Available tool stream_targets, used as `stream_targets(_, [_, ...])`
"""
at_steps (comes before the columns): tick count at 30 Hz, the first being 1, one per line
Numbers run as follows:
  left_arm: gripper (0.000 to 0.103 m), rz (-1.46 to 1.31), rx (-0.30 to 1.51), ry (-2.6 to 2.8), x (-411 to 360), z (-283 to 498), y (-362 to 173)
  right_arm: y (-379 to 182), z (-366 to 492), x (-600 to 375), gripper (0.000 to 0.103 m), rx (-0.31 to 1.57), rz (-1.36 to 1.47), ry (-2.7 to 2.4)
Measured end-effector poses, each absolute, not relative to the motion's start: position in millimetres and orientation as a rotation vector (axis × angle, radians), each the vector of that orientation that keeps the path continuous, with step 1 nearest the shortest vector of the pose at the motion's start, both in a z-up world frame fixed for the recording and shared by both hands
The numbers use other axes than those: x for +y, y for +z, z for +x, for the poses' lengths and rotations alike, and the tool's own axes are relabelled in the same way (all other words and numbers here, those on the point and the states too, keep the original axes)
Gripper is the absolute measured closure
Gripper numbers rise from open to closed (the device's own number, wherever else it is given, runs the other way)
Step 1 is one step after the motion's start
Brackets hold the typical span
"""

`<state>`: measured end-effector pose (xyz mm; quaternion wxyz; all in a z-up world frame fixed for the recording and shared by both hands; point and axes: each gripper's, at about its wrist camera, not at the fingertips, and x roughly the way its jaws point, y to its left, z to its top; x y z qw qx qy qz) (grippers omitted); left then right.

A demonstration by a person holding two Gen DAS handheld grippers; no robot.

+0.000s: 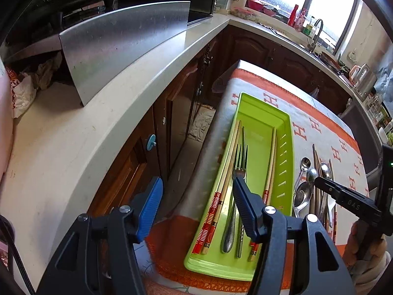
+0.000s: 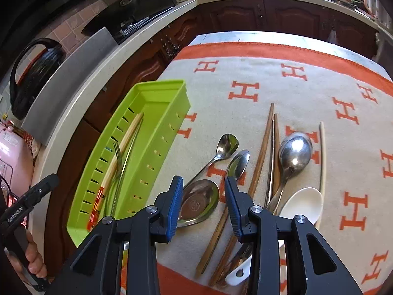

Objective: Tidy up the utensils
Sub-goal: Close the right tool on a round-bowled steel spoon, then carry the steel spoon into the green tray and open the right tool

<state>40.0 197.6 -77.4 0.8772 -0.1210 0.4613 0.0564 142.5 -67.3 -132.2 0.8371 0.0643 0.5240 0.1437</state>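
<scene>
A green tray [image 1: 260,113] on the table holds bamboo chopsticks [image 1: 231,162], a fork [image 1: 239,162] and another steel utensil. My left gripper [image 1: 196,191] is open and holds nothing; its right finger hangs over the fork. Right of the tray [image 2: 157,91] lie several steel spoons [image 2: 227,145], a white spoon [image 2: 302,204] and brown chopsticks [image 2: 264,142]. My right gripper [image 2: 203,184] stands open above a wide steel spoon [image 2: 200,201], and its pads press on nothing.
The table is covered by a cloth with orange H marks [image 2: 245,91]. A pale counter [image 1: 122,103] with a steel panel [image 1: 122,44] runs along the left, and dark wood cabinets [image 1: 258,49] stand behind. A narrow gap separates the counter from the table.
</scene>
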Motion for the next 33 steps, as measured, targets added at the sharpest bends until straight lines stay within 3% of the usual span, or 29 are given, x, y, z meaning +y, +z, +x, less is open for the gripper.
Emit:
stream_targets(13, [0.045, -0.223, 0.996, 0.102, 188.1, 43.9, -86.7, -167.4, 144.9, -55.6, 0.068, 1.124, 0.035, 0.352])
stream_targets(16, [0.045, -0.218, 1.009, 0.096, 185.3, 44.7, -89.7, -167.7, 143.6, -55.6, 0.08, 1.111, 0.03, 0.359])
stream_targets(17, [0.045, -0.216, 1.01, 0.095, 184.1, 45.1, -90.2, -167.9, 142.7, -56.0, 0.091, 1.109, 0.026, 0.358])
stream_targets(18, [0.045, -0.214, 1.011, 0.093, 183.5, 45.1, -90.2, -167.8, 141.8, -57.4, 0.095, 1.108, 0.034, 0.364])
stream_targets(23, [0.045, -0.207, 1.009, 0.086, 182.2, 44.2, -89.4, -152.7, 130.9, -67.9, 0.101, 1.034, 0.081, 0.384])
stream_targets(33, [0.045, -0.208, 0.999, 0.087, 183.6, 44.1, -86.8, -78.4, 104.5, -78.9, 0.101, 0.849, 0.136, 0.468])
